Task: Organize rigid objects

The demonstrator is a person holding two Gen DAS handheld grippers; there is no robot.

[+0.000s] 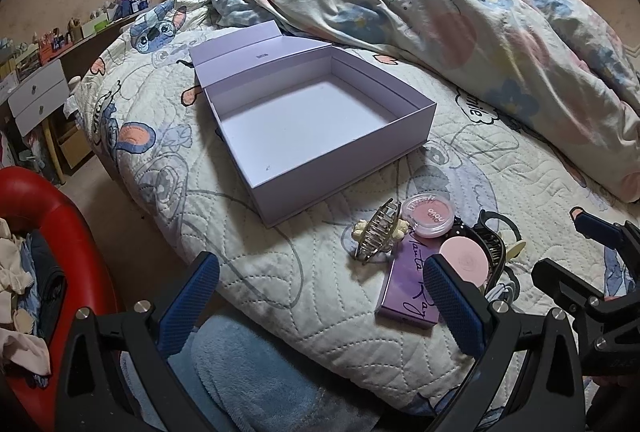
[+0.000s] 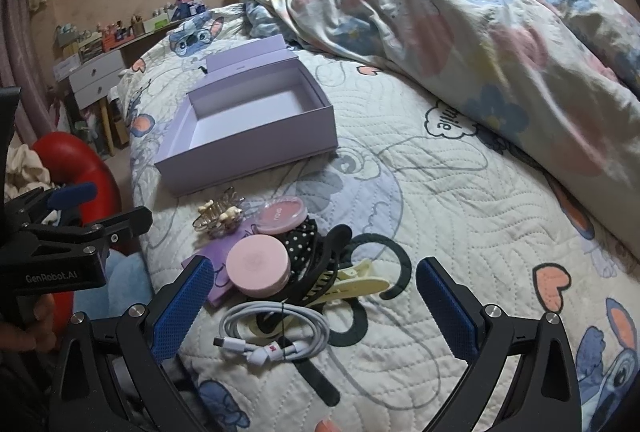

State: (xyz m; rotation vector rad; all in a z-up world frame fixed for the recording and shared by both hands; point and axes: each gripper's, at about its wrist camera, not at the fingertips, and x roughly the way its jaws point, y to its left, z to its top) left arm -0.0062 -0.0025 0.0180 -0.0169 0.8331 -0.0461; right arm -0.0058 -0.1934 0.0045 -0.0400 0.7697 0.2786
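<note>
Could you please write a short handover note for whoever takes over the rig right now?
Left gripper: open, empty, low over the bed's near edge.
Right gripper: open, empty, over the coiled white cable.
Lavender box: lid open, nothing inside.
Pile on the quilt, all outside the box: metal claw clip, blush pot, pink compact, purple carton, black claw clip, cream clip.
Done: nothing packed. Left: everything.
</note>
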